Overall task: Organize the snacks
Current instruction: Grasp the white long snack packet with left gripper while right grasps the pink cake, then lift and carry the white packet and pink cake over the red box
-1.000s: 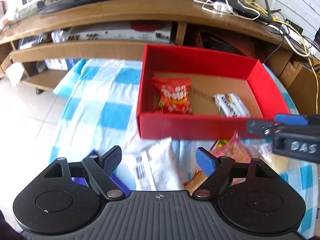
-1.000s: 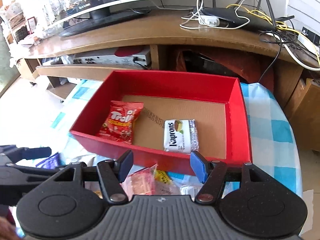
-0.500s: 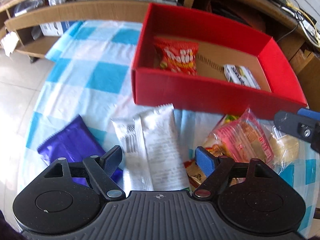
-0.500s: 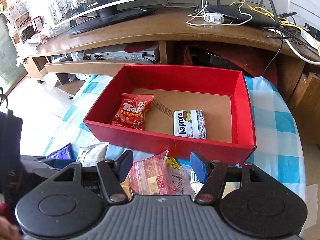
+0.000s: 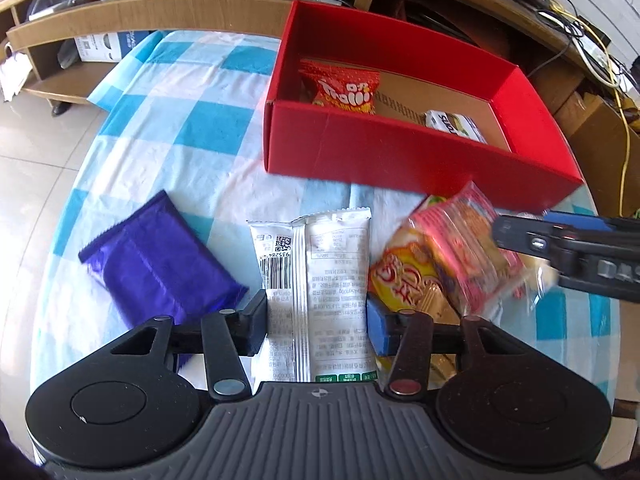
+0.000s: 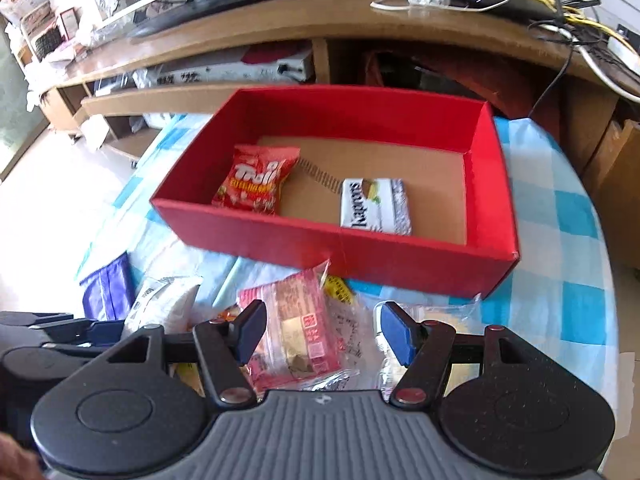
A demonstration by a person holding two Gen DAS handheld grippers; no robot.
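Between the spread fingers of the left gripper (image 5: 316, 322), a white snack packet (image 5: 320, 276) flat on the checked cloth, framed for pickup toward the red box (image 5: 400, 160); right gripper (image 6: 322, 332) likewise unclenched over a pink packet (image 6: 294, 332).

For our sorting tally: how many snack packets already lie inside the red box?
2: the red Trolli bag at the left of the red box, and the white Kaprons pack right of it. None seems hidden.

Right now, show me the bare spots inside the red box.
In the red box, bare floor lies behind the red gummy bag and white wafer pack, up to the back and right walls. Its front-left part is crowded.
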